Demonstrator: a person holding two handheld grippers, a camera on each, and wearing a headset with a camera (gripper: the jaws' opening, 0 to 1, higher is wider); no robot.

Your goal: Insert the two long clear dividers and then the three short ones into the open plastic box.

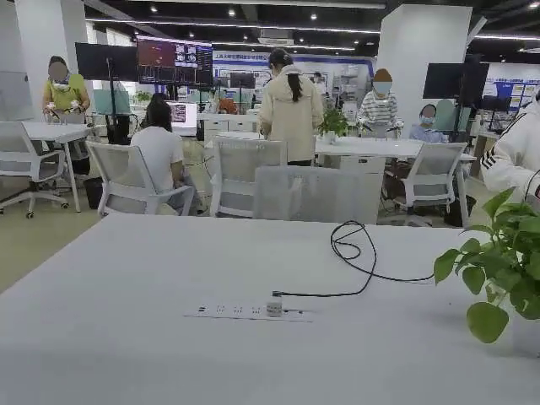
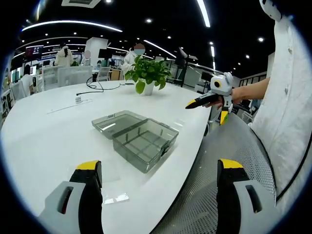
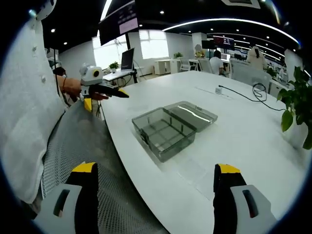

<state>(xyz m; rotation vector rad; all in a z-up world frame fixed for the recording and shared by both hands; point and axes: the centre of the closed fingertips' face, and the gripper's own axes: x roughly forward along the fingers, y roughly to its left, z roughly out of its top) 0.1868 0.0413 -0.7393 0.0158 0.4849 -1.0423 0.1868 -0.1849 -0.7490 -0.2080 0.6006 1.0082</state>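
Potted plant (image 1: 506, 246), black cable (image 1: 372, 272) and power strip (image 1: 249, 312) on white table (image 1: 118, 329).

Bright, even ceiling strip lights (image 2: 204, 12); soft glare on the white table (image 3: 253, 131); fisheye curvature at gripper-view edges

Matching kit on both sides: the left gripper (image 2: 161, 168) shows grey jaw housings, black inner faces and yellow tips, and the right gripper (image 3: 156, 168) has the same. The person wears a loose white shirt (image 2: 287, 97) with small buttons down the front.
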